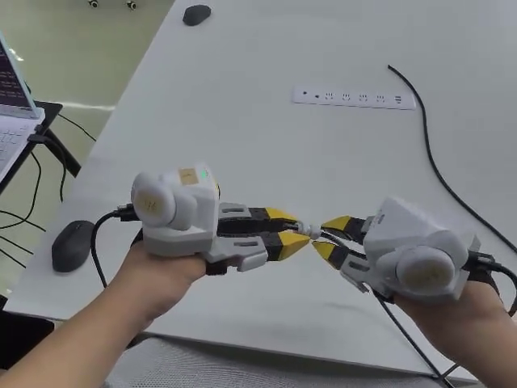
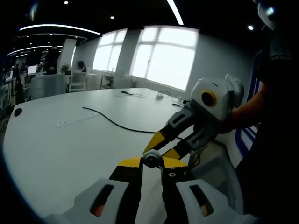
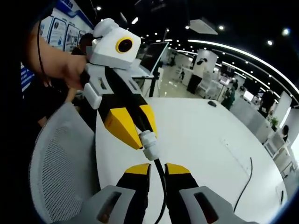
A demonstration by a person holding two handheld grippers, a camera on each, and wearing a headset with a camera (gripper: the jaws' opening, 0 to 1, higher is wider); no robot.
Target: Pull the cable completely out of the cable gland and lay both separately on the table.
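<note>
Above the near table edge the two grippers meet tip to tip. My left gripper (image 1: pixel 297 235) is shut on a small white cable gland (image 1: pixel 307 230), which sits between its yellow tips (image 2: pixel 152 160). A thin black cable (image 3: pixel 161 179) runs out of the cable gland (image 3: pixel 149 143) and passes between the jaws of my right gripper (image 3: pixel 158 168), which is shut on it. In the head view the right gripper (image 1: pixel 325 235) faces left and the cable (image 1: pixel 396 322) trails down past the table edge.
A white power strip (image 1: pixel 354 98) lies further back on the white table (image 1: pixel 242 121), with a black cord (image 1: pixel 440 174) curving to the right edge. A dark mouse-like object (image 1: pixel 196 14) sits at the far end. A mesh chair (image 3: pixel 60 158) stands below the table edge.
</note>
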